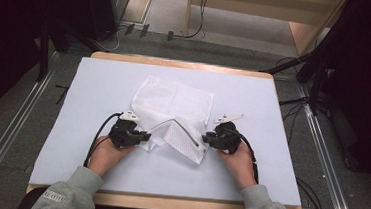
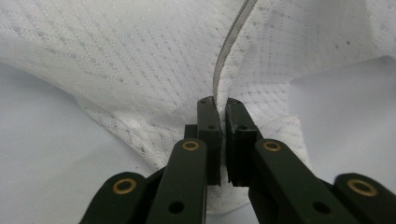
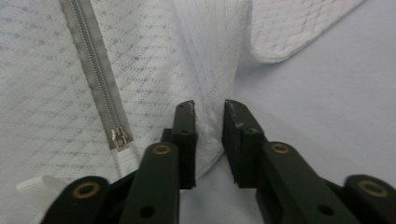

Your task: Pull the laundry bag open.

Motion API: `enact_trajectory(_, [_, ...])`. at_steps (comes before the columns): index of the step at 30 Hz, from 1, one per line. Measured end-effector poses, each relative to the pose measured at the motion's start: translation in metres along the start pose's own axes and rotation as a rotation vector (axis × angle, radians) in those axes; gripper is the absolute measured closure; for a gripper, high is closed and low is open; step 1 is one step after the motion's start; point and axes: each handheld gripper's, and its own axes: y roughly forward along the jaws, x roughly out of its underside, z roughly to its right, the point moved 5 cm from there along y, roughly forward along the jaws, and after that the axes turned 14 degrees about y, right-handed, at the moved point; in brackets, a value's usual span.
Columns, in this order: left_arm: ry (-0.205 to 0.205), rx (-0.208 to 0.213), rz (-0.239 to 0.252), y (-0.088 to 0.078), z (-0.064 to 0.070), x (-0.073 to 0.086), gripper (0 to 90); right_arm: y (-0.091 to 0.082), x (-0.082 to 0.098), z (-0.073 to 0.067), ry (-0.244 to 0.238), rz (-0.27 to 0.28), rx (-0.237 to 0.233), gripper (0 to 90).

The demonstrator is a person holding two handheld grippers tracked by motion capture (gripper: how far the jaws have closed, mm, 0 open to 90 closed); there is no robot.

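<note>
A white mesh zip bag [image 1: 173, 103] lies crumpled in the middle of the white-covered table [image 1: 255, 90], and a grey zipper [image 1: 184, 129] runs across its near part. My left gripper [image 1: 146, 136] holds the bag's near left edge. In the left gripper view that gripper [image 2: 220, 105] is shut on a fold of mesh [image 2: 140, 70] just below the zipper tape [image 2: 229, 42]. My right gripper [image 1: 205, 138] is at the bag's near right corner. In the right gripper view it [image 3: 208, 109] stands open with a mesh fold [image 3: 210, 56] in the gap. The zipper pull [image 3: 119, 136] lies to its left.
The table's wooden edge [image 1: 165, 203] runs along the front. Cables [image 1: 299, 101] and dark stands [image 1: 322, 60] sit on the floor to the right, and a wooden frame [image 1: 299, 33] stands behind the table.
</note>
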Motion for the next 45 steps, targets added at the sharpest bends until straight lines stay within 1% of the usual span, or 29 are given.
enact_trajectory(2, [-0.017,0.010,-0.001,0.000,-0.001,-0.001,88.6,0.000,0.000,0.000,-0.011,0.001,0.015,84.3])
enact_trajectory(3, [-0.028,0.026,-0.005,0.000,-0.002,-0.001,88.9,0.000,0.000,0.001,-0.001,-0.006,0.009,86.7])
enact_trajectory(4, [-0.054,0.051,-0.007,-0.001,-0.004,-0.001,89.1,0.000,-0.001,0.001,0.002,-0.008,0.001,88.5])
enact_trajectory(5, [-0.054,0.051,-0.007,-0.001,-0.004,-0.001,89.2,0.000,-0.001,0.001,0.009,-0.011,-0.004,89.4])
enact_trajectory(6, [-0.078,0.077,-0.009,-0.002,-0.006,-0.001,89.2,0.000,-0.001,0.001,0.009,-0.011,-0.004,89.4])
enact_trajectory(7, [-0.089,0.088,-0.008,-0.004,-0.008,0.000,89.3,-0.001,-0.002,0.001,0.018,-0.032,-0.009,90.0])
enact_trajectory(8, [-0.097,0.097,-0.007,-0.008,-0.009,0.000,89.3,-0.001,-0.002,0.001,0.024,-0.034,-0.017,90.0])
enact_trajectory(10, [-0.092,0.089,-0.008,-0.012,-0.010,0.001,89.4,-0.003,-0.002,0.000,0.037,-0.042,-0.027,90.0])
enact_trajectory(11, [-0.090,0.098,-0.012,-0.018,-0.011,0.001,89.4,-0.008,-0.001,-0.001,0.040,-0.038,-0.055,90.0])
enact_trajectory(14, [-0.084,0.098,-0.012,-0.029,-0.010,0.004,89.4,-0.017,0.002,-0.005,0.042,-0.027,-0.080,90.0])
enact_trajectory(17, [-0.079,0.108,-0.009,-0.043,-0.006,0.007,89.4,-0.025,0.006,-0.009,0.039,-0.028,-0.097,90.0])
enact_trajectory(19, [-0.063,0.114,-0.014,-0.050,0.000,0.010,89.3,-0.029,0.010,-0.012,0.042,-0.028,-0.107,90.0])
enact_trajectory(20, [-0.063,0.114,-0.014,-0.050,0.000,0.010,89.3,-0.032,0.013,-0.014,0.042,-0.036,-0.113,90.0])
enact_trajectory(21, [-0.057,0.126,-0.023,-0.054,0.007,0.016,89.2,-0.034,0.016,-0.015,0.042,-0.041,-0.115,90.0])
enact_trajectory(22, [-0.056,0.139,-0.034,-0.055,0.010,0.019,89.2,-0.035,0.018,-0.017,0.040,-0.048,-0.118,90.0])
enact_trajectory(23, [-0.056,0.139,-0.034,-0.055,0.010,0.019,89.1,-0.035,0.018,-0.017,0.040,-0.048,-0.118,90.0])
enact_trajectory(24, [-0.063,0.149,-0.051,-0.055,0.015,0.025,89.0,-0.039,0.023,-0.019,0.028,-0.052,-0.120,90.0])
enact_trajectory(26, [-0.062,0.154,-0.056,-0.055,0.017,0.027,88.9,-0.040,0.026,-0.019,0.027,-0.059,-0.115,90.0])
enact_trajectory(27, [-0.064,0.172,-0.061,-0.055,0.022,0.029,88.7,-0.043,0.031,-0.019,0.023,-0.066,-0.113,90.0])
enact_trajectory(31, [-0.062,0.177,-0.052,-0.056,0.026,0.031,86.9,-0.045,0.036,-0.017,0.033,-0.072,-0.122,90.0])
enact_trajectory(32, [-0.062,0.170,-0.053,-0.057,0.027,0.032,85.4,-0.046,0.036,-0.016,0.038,-0.066,-0.122,90.0])
enact_trajectory(33, [-0.062,0.168,-0.049,-0.059,0.027,0.032,83.5,-0.047,0.034,-0.016,0.034,-0.048,-0.124,85.7])
enact_trajectory(35, [-0.069,0.170,-0.037,-0.062,0.026,0.034,81.7,-0.046,0.031,-0.014,0.023,-0.025,-0.121,81.4])
enact_trajectory(36, [-0.071,0.170,-0.030,-0.063,0.026,0.034,80.3,-0.045,0.029,-0.014,0.030,-0.013,-0.121,78.6])
enact_trajectory(37, [-0.071,0.170,-0.030,-0.063,0.026,0.034,77.5,-0.045,0.029,-0.014,0.030,-0.013,-0.121,78.6])
enact_trajectory(38, [-0.084,0.164,-0.012,-0.066,0.024,0.034,74.8,-0.041,0.024,-0.012,0.036,0.000,-0.122,74.0])
enact_trajectory(40, [-0.092,0.160,0.005,-0.069,0.022,0.034,71.5,-0.037,0.022,-0.012,0.032,0.004,-0.121,68.1])
enact_trajectory(44, [-0.097,0.155,0.038,-0.077,0.020,0.033,66.6,-0.030,0.016,-0.009,0.021,0.020,-0.089,64.2])
enact_trajectory(45, [-0.097,0.155,0.038,-0.077,0.020,0.033,65.6,-0.028,0.014,-0.008,0.032,0.020,-0.086,63.7])
